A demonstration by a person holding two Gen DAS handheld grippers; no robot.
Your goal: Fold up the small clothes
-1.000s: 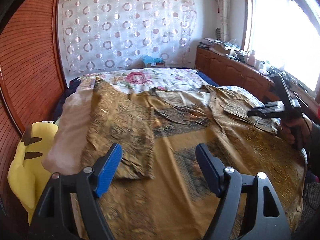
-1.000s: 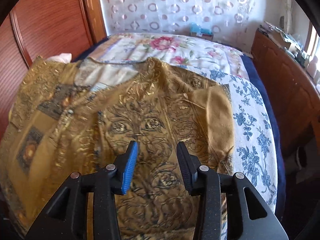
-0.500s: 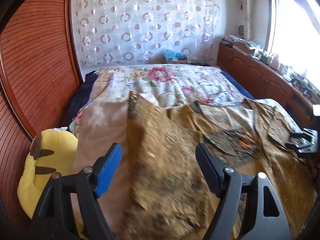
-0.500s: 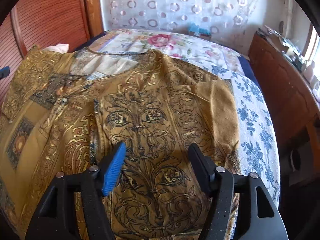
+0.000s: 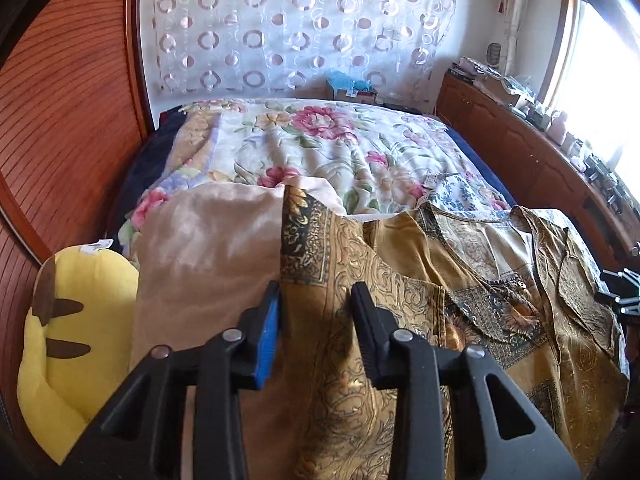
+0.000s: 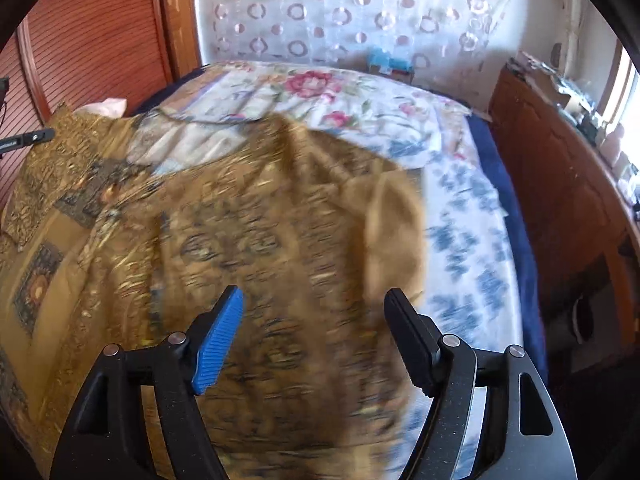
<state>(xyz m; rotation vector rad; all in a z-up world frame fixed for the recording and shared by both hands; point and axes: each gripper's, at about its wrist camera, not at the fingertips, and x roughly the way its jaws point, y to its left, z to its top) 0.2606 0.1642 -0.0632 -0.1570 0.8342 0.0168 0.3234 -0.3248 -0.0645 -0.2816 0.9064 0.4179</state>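
Garment (image 5: 500, 280) on bed (image 5: 320, 140); pillow (image 5: 208, 248) leftward

We see a yellow plush toy (image 5: 76, 344) lying beside a beige pillow (image 5: 208, 264), a floral quilt (image 5: 320, 144) spread over the bed, a ring-patterned curtain (image 5: 296, 24) behind, and a cluttered wooden cabinet (image 5: 532, 156) under the window.

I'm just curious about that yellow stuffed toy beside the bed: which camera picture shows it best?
The left wrist view. The yellow plush toy sits there sharp and well lit at the lower left, beside the beige cloth, showing its brown stripes and a white tag. The right wrist view does not show it at all; its left side holds only the gold patterned garment.
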